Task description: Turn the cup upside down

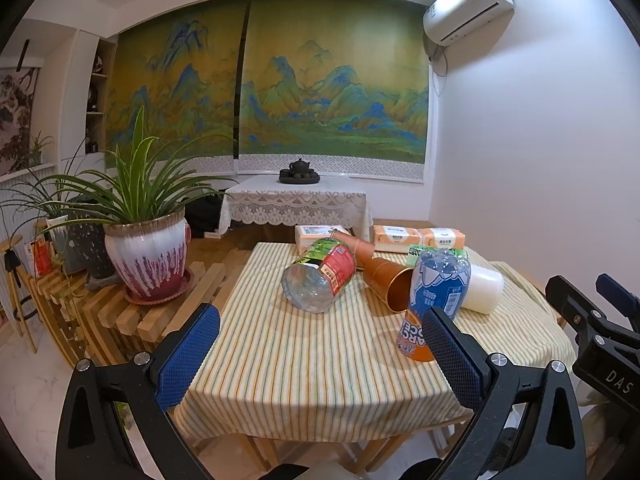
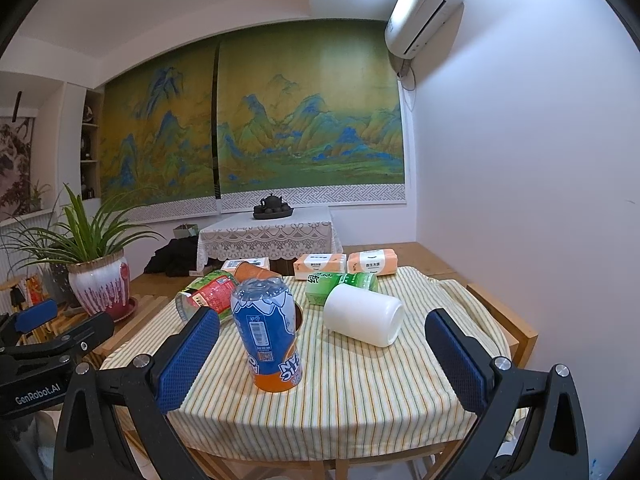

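On the striped tablecloth (image 1: pixel 300 368) a white cup (image 1: pixel 485 289) (image 2: pixel 364 314) lies on its side, mouth toward the right. A blue and orange plastic cup (image 1: pixel 436 280) (image 2: pixel 266 336) stands mouth down at the front, its print inverted. Behind it a copper cup (image 1: pixel 386 280) and a clear cup with a red and green label (image 1: pixel 320 276) (image 2: pixel 208 292) lie on their sides. My left gripper (image 1: pixel 320 316) is open in front of the table edge and holds nothing. My right gripper (image 2: pixel 322 318) is open too, short of the white cup.
A second copper cup (image 1: pixel 356 246), a green packet (image 2: pixel 340 282) and tissue packs (image 2: pixel 320 264) sit at the table's back. A large potted plant (image 1: pixel 148 256) stands on a slatted bench to the left. Close on the right is a white wall (image 2: pixel 520 200).
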`<action>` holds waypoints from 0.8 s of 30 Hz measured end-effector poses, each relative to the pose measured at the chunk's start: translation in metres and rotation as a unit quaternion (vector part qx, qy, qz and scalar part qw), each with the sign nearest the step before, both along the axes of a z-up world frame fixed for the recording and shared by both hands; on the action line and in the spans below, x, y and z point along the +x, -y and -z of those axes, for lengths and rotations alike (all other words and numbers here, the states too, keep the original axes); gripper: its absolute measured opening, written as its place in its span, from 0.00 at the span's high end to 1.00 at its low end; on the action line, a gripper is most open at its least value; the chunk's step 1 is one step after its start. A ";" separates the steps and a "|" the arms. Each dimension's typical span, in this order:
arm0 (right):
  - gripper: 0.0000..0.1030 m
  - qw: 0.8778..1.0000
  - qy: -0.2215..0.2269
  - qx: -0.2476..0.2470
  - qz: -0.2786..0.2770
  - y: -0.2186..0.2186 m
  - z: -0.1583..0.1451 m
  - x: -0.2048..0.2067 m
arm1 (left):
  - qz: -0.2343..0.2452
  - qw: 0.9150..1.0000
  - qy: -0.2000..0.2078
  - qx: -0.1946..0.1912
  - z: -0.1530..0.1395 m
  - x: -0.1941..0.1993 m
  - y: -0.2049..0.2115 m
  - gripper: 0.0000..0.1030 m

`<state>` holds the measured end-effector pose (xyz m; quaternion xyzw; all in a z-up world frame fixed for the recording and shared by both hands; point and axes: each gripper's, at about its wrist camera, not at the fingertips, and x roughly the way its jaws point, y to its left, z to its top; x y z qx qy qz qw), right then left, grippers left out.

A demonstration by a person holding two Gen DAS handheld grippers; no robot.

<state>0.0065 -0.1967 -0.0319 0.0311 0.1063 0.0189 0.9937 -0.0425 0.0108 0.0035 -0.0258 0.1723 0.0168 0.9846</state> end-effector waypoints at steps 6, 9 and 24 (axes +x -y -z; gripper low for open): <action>0.01 1.000 -0.002 0.000 0.000 0.002 0.000 0.001 | 0.000 1.000 -0.003 -0.004 0.002 0.002 -0.001 0.01; 0.01 1.000 -0.002 0.000 0.001 0.003 0.000 0.002 | 0.000 1.000 -0.002 -0.003 0.002 0.002 0.000 0.01; 0.01 1.000 -0.003 -0.002 0.000 0.004 0.000 0.005 | 0.003 1.000 0.004 -0.006 -0.002 -0.001 0.000 0.01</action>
